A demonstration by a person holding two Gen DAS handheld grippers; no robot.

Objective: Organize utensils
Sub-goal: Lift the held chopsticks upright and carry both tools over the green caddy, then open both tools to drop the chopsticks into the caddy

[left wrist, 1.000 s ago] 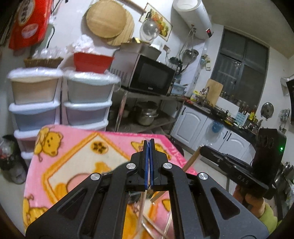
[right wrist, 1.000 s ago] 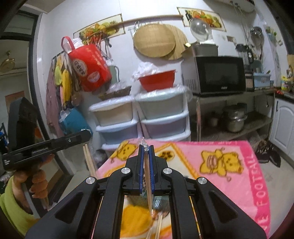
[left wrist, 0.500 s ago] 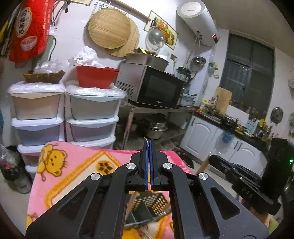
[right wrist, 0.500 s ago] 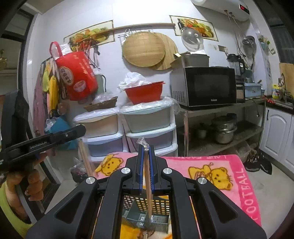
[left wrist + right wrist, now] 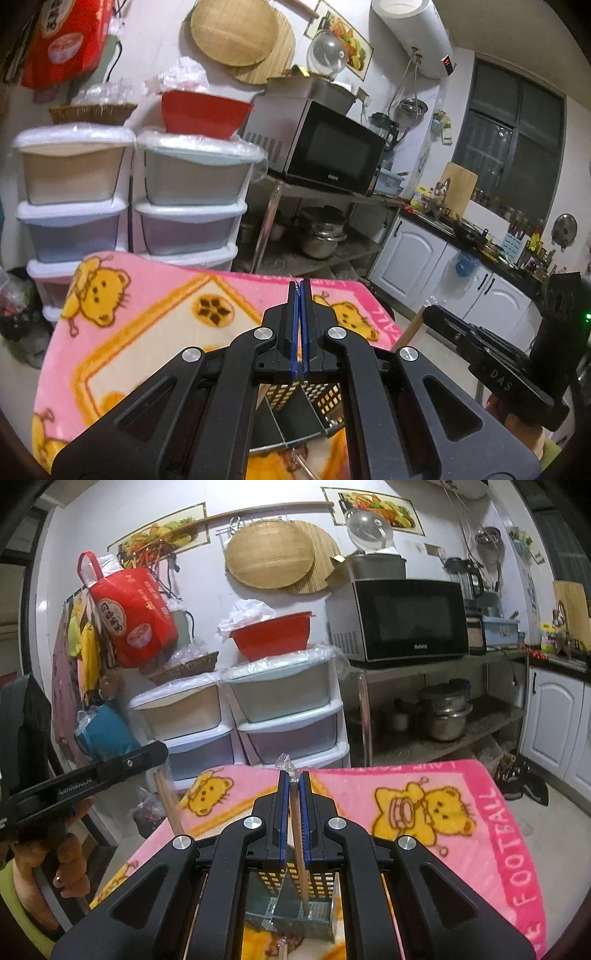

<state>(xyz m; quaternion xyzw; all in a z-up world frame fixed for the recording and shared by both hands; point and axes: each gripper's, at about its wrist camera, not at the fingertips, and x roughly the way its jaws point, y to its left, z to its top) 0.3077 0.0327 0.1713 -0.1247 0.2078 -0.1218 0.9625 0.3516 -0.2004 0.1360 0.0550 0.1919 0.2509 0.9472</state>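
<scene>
R gripper [image 5: 294, 805] clamped on chopstick [image 5: 298, 853]

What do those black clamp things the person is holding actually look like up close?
Each gripper, left and right, is a matte black plastic frame with triangular cut-outs, silver round bolts at the joints and two narrow fingers lined with blue pads. One side bears small pale lettering, and a tiny green light glows on the right one. A yellow-green sleeve shows.

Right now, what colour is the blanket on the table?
Pink blanket with yellow bears, clearest in the right wrist view.
</scene>
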